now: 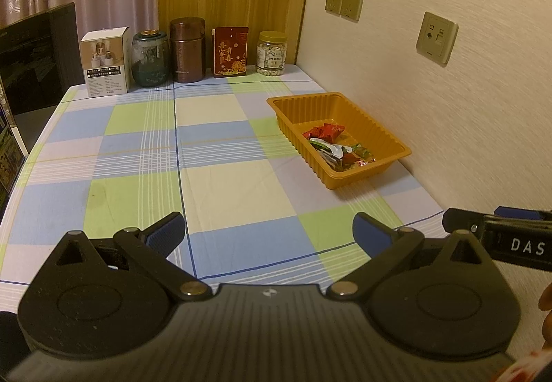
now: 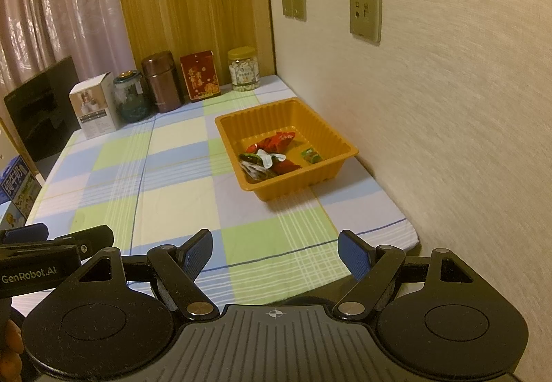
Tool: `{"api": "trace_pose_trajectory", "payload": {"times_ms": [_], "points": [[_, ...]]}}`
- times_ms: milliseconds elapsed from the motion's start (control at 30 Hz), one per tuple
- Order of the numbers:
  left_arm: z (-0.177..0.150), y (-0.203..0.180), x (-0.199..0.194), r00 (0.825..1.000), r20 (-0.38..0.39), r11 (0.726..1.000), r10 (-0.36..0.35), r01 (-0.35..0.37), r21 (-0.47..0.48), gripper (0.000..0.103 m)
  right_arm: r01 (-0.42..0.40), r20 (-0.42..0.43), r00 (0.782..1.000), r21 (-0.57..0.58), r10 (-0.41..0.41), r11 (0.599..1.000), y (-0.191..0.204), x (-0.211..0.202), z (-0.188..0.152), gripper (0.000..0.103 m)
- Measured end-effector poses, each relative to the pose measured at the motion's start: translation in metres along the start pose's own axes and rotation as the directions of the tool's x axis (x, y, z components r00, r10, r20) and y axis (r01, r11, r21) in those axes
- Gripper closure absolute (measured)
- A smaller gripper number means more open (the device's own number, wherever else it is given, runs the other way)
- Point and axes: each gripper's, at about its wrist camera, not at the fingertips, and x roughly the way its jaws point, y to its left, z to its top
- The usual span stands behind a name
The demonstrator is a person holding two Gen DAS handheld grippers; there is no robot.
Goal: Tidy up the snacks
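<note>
An orange plastic tray (image 1: 396, 149) sits on the checked tablecloth by the right wall; it also shows in the right wrist view (image 2: 345, 149). Several wrapped snacks (image 1: 339, 147) lie in its near half, red, green and white packets (image 2: 272, 154). My left gripper (image 1: 267, 232) is open and empty, held over the near part of the table. My right gripper (image 2: 276, 252) is open and empty near the table's front edge. Each gripper shows at the edge of the other's view: the right one (image 1: 496, 230) and the left one (image 2: 51, 240).
Along the back edge stand a white box (image 1: 107, 62), a dark glass jar (image 1: 150, 59), a brown canister (image 1: 188, 50), a red packet (image 1: 230, 52) and a jar of nuts (image 1: 272, 54). A black monitor (image 1: 34, 61) stands at left. Wall sockets (image 1: 436, 37) are on the right wall.
</note>
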Motion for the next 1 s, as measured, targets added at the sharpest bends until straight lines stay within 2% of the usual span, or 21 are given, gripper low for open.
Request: {"api": "trace_pose_trajectory", "payload": {"times_ms": [1000], "points": [[-0.0001,-0.0007,0.0006,1.000,-0.001,1.000,0.000,0.000,0.005,0.000,-0.002,0.000,1.000,0.010,0.002,1.000,0.0005,0.0012,-0.0013,0.024]]}}
